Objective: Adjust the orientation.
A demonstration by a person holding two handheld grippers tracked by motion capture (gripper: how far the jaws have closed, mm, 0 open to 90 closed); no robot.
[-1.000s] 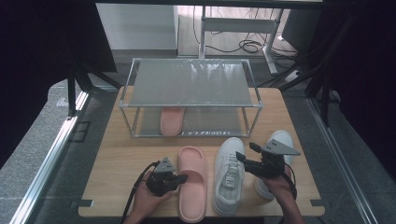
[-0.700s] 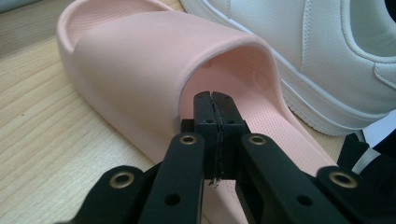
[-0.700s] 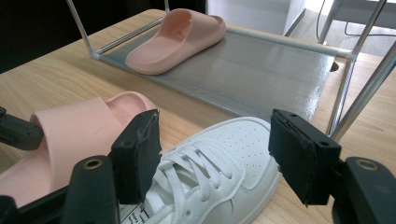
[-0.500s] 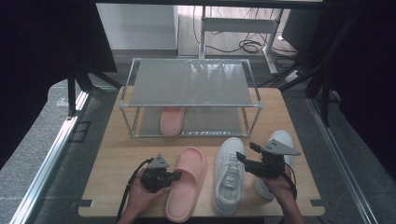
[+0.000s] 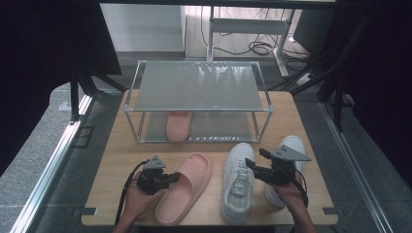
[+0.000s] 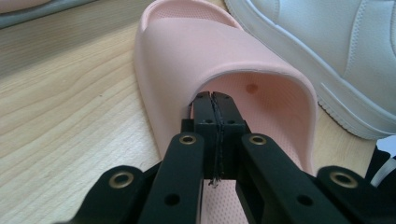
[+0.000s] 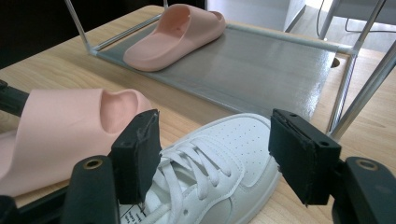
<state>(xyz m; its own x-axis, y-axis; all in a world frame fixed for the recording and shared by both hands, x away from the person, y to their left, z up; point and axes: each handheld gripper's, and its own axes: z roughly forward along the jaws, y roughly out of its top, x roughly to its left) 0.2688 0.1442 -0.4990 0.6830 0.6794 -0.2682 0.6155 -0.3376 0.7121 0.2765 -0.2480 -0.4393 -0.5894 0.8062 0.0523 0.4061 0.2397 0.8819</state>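
Pink slipper (image 5: 183, 188) lies slanted at the lower middle of the high view, heel toward the bottom edge and toe pointing up and to the right, on the wooden table (image 5: 116, 167). At its left flank sits the left gripper (image 5: 169, 179), held in a hand (image 5: 133, 201) that enters from the bottom edge. In the left gripper view the two black jaws are pressed flat together with no gap, their tips tucked just under the arch of the slipper's strap (image 6: 261, 88); nothing is pinched between them.

Just right of the slipper a white sneaker (image 5: 237, 182) lies lengthwise, toe upward. Over its right side hovers the right gripper (image 5: 252, 165); in the right gripper view its jaws stand wide apart above the laced upper (image 7: 205, 172), gripping nothing. A second white sneaker (image 5: 291, 145) shows behind that gripper, toward the right edge.

Farther up the frame stands a metal-framed rack (image 5: 199, 87) with a grey top shelf. On its lower shelf, toward the left, rests a second pink slipper (image 5: 178, 125).
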